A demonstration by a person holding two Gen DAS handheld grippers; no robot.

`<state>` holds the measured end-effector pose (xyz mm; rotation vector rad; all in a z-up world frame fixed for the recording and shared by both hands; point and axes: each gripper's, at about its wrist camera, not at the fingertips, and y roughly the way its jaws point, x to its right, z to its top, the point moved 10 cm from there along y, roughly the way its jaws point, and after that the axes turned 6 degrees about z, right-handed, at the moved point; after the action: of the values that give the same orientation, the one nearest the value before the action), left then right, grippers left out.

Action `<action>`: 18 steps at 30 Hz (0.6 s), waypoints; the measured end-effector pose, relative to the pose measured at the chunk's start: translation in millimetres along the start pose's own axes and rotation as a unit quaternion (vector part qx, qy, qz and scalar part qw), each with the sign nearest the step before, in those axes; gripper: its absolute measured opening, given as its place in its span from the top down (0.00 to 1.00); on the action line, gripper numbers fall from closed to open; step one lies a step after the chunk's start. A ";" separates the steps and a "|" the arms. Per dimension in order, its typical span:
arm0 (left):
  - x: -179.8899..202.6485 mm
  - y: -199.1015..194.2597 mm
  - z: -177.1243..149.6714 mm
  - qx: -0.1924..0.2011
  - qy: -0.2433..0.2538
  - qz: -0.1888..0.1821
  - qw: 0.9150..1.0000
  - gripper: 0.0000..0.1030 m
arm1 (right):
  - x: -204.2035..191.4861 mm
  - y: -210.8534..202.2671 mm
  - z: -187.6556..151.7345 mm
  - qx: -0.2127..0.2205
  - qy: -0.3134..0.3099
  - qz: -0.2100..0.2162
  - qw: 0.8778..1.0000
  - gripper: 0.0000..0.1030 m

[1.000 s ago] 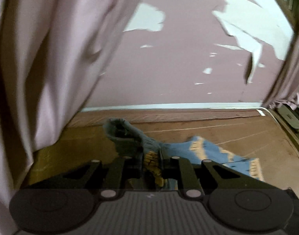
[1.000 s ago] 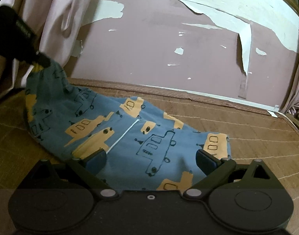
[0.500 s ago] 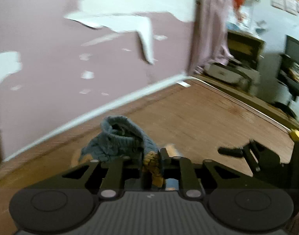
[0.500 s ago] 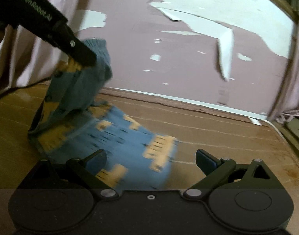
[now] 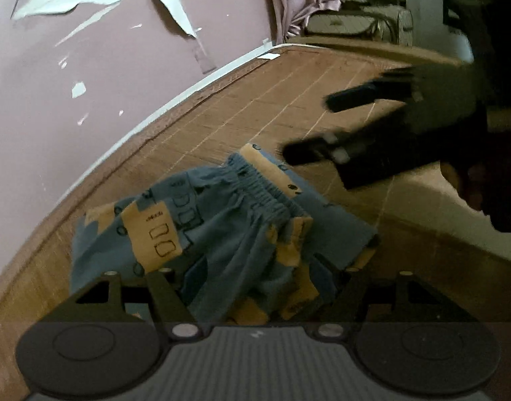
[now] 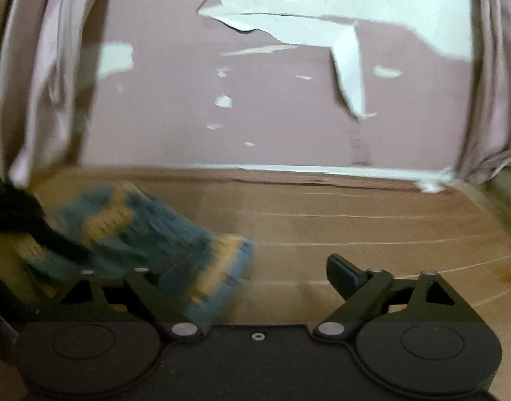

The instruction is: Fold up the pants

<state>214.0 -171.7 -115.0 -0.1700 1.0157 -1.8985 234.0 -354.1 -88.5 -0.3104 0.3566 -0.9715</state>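
The blue pants [image 5: 222,220] with yellow truck prints lie doubled over on the brown woven mat [image 5: 289,93], gathered waistband on top. My left gripper [image 5: 259,277] is low over them. Its jaws are opening and stand wide, with loose cloth draped between the fingers. In the right wrist view the pants [image 6: 148,234] are a blur at lower left, and the left gripper [image 6: 38,230] shows as a dark streak on them. My right gripper [image 6: 255,270] is open and its jaws are closing. Only the pants' corner reaches in beside its left finger. In the left wrist view the right gripper [image 5: 322,127] hovers just beyond the waistband.
A pink wall [image 6: 272,117] with peeling white patches runs behind the mat. Pale curtains [image 6: 38,67] hang at both sides. A bag-like object [image 5: 355,23] sits past the mat's far corner. Bare mat [image 6: 372,220] stretches right of the pants.
The left gripper swung the pinched waistband end across and down onto the rest of the pants, and its jaws spread from shut. The right gripper slid right, off the pants.
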 end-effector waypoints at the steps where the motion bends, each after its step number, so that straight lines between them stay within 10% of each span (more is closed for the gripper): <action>1: 0.1 1.9 0.1 -0.003 0.007 0.006 1.000 0.29 | -1.5 5.2 3.0 0.000 0.024 0.024 0.999 0.20; 7: -2.3 10.8 -3.1 -0.024 0.001 -0.008 1.000 0.49 | -12.3 41.9 3.4 -0.051 0.062 0.103 0.991 0.37; 12: -4.5 8.6 -0.6 -0.022 -0.014 -0.032 0.999 0.84 | 0.0 62.4 -8.7 -0.083 0.146 0.102 0.980 0.69; 18: -20.3 -14.1 14.8 0.020 -0.074 -0.065 0.995 0.93 | -8.9 40.4 9.4 -0.058 0.118 0.088 0.987 0.90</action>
<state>223.0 -161.3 -89.7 -0.3563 0.8842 -1.9889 263.5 -324.4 -95.2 -0.2645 0.6486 -0.8154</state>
